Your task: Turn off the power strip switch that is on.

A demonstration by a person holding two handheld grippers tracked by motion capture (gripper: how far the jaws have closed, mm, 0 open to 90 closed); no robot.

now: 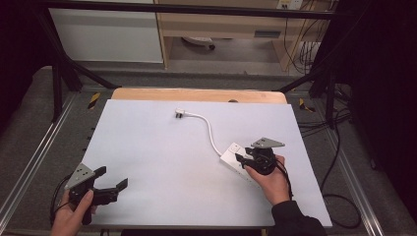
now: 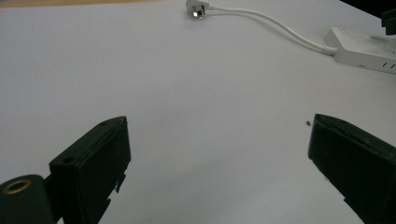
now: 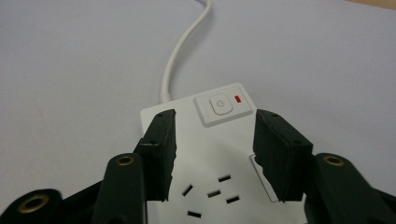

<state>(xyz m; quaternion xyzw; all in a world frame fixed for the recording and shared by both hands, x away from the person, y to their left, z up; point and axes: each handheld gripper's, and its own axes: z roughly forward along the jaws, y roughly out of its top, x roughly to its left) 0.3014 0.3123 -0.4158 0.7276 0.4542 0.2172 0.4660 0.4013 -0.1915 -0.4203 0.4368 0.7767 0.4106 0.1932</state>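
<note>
At the near left corner of the bench (image 1: 147, 147), the left tool (image 1: 114, 180) rests low with its jaws spread wide and nothing between them; in the left gripper view only bare white surface lies ahead of it.

Moving right, the white plug (image 1: 179, 113) lies toward the far middle of the bench, prongs exposed, and its cord (image 1: 209, 129) runs in a loose S-curve down to the power strip (image 1: 231, 156), which sits flat on the right half, well apart from the left tool.

The right tool (image 1: 242, 161) hovers over the near part of the strip. In the right gripper view its jaws stand about half open, one over the strip's left edge and the other over its top face beside the sockets, just short of the power button (image 3: 221, 105); the pads do not appear to press the casing.

The strip is probably a stiff, light, hollow plastic box with a smooth, glossy shell, so it may slide on the bench or slip if pinched near a corner. The best hold seems to be across its narrow width at mid-body, pads flat on the long side walls, clear of the button. The cord is limp and springy; it will trail and tug, and the plug will drag behind it.
</note>
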